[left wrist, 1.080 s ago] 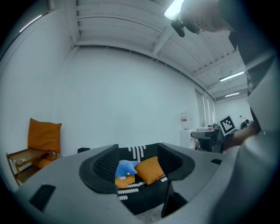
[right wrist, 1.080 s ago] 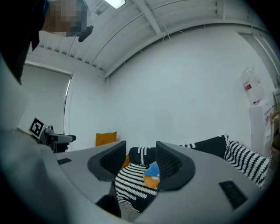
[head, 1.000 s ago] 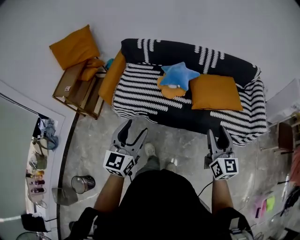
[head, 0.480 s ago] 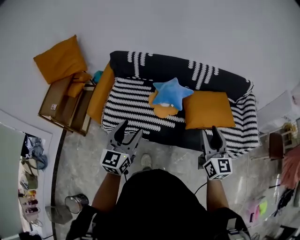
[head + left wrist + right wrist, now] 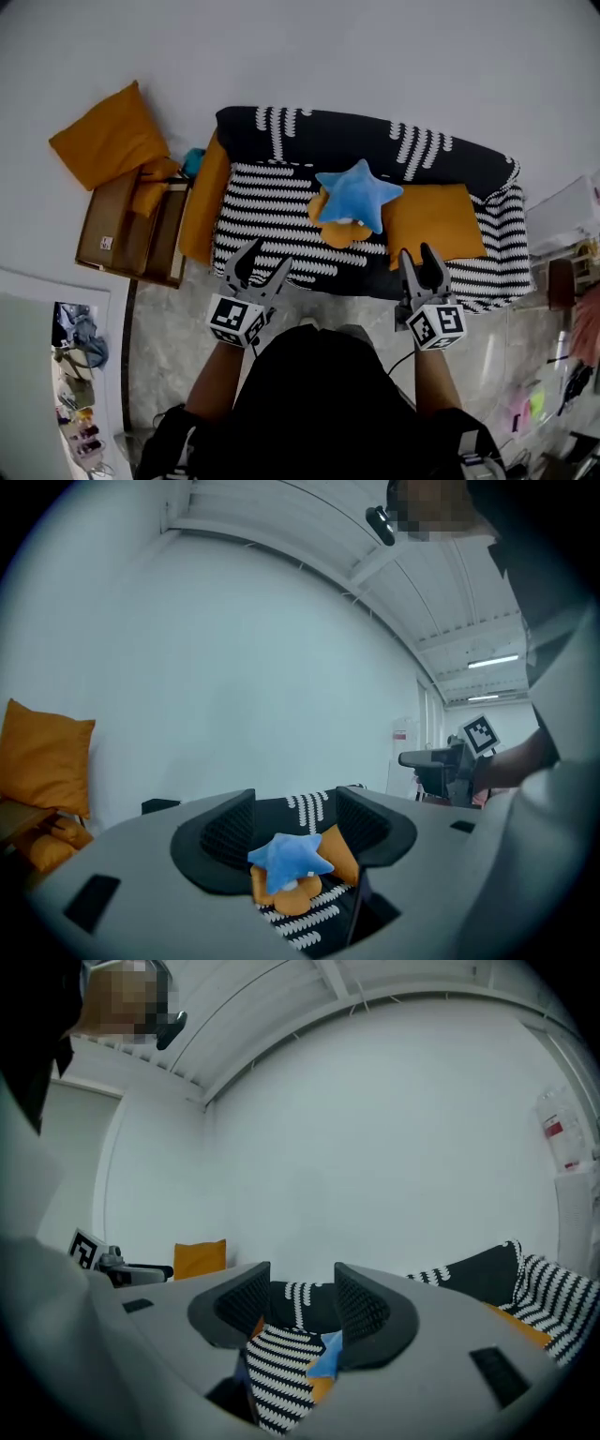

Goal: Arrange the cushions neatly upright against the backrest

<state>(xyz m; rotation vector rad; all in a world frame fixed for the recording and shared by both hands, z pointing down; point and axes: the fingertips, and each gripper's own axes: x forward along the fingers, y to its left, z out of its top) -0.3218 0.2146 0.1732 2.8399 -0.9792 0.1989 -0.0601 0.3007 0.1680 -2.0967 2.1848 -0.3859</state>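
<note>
So the person is standing right at the front of the striped sofa, holding the left gripper and the right gripper out over its front edge, both pointing roughly level toward the backrest. Neither one is gripping anything. In both gripper views the jaws are standing apart and loose, with only the sofa and cushions showing well beyond the gap and no pad pressing on fabric.

As for the cushions, the blue star cushion is lying around mid-seat, sitting on top of a small orange cushion and overlapping the near edge of the square orange cushion. That square one is lying flat on the right half of the seat, with the right gripper hovering near its front corner. None of these three is standing up against the backrest.

Another one, the armrest cushion, also orange, is leaning at the sofa's left end as the head view shows it. The crate cushion, orange too, is sitting off the sofa altogether, propped against the wall above a wooden crate. Some crumpled orange fabric is hanging over the crate's edge, just beside the armrest cushion
</note>
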